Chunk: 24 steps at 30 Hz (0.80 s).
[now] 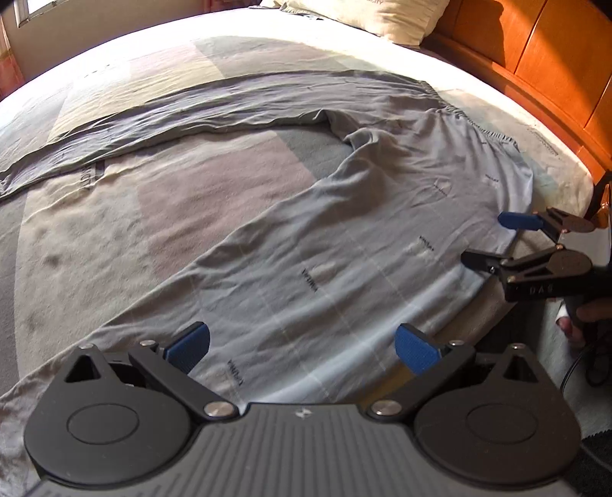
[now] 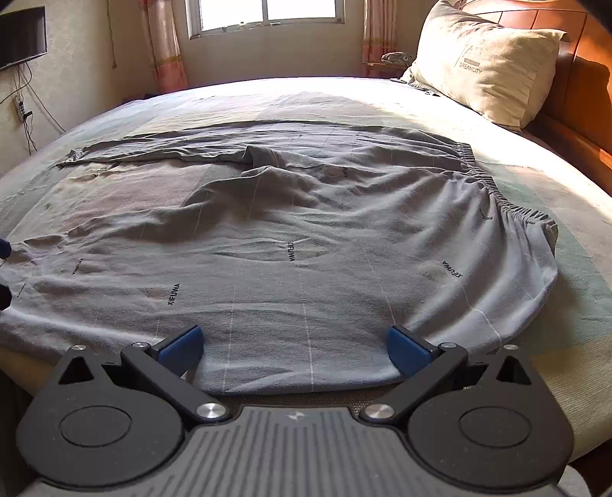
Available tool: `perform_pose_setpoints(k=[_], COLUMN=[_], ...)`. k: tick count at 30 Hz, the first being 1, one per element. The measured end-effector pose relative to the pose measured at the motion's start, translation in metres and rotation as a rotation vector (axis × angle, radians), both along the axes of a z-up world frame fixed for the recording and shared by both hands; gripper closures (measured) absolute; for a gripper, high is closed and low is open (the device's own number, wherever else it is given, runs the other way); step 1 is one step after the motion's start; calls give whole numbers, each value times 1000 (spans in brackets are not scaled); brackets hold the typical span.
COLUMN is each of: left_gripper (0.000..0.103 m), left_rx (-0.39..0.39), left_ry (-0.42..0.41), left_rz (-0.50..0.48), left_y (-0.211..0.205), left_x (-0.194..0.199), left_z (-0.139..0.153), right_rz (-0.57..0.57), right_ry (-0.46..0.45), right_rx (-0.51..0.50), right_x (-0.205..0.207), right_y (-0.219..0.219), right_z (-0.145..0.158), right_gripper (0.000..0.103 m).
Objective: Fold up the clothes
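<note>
Grey trousers (image 1: 344, 237) (image 2: 306, 237) with small printed lettering lie spread on the bed, legs apart in a V, elastic waistband (image 2: 493, 187) toward the headboard. My left gripper (image 1: 302, 348) is open just above the near leg's lower part, its blue pads wide apart with cloth under them. My right gripper (image 2: 294, 350) is open over the near edge of the trousers at the hip. In the left wrist view the right gripper (image 1: 493, 241) shows at the right, open at the cloth's edge. Nothing is gripped.
A patterned bedsheet (image 1: 191, 191) covers the bed. A pillow (image 2: 485, 61) leans on the orange wooden headboard (image 1: 535, 57) at the right. Beyond the bed are a window (image 2: 264, 15), curtains, and a wall screen (image 2: 23, 38) with cables. A hand (image 1: 593, 313) holds the right gripper.
</note>
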<state>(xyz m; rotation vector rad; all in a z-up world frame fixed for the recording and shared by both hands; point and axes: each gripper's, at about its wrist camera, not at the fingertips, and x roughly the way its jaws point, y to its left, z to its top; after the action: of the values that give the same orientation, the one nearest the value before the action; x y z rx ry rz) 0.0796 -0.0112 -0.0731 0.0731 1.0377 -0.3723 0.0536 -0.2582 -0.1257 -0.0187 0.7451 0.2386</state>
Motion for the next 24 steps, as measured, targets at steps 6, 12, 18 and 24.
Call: perform_pose_setpoints(k=[6,12,18,24], left_gripper=[1,1,1,1], left_rx=[-139,-164,-177,-252], left_ry=[6,-34,-5,37], left_rz=[0,64,104,-13], left_y=[-30,-29,-28,-59], left_x=[42,73,85,80], left_z=[-7,-21,-5,-9], right_rz=[19,29,21,23], right_ry=[-15,-38,-49,-57], right_rx=[12,65,164,155], right_x=[-4,-7,-8,-8], right_y=[-3,-12,-25,-23], right_z=[0,-1,-2,-2], right_gripper=[0,0,0,0])
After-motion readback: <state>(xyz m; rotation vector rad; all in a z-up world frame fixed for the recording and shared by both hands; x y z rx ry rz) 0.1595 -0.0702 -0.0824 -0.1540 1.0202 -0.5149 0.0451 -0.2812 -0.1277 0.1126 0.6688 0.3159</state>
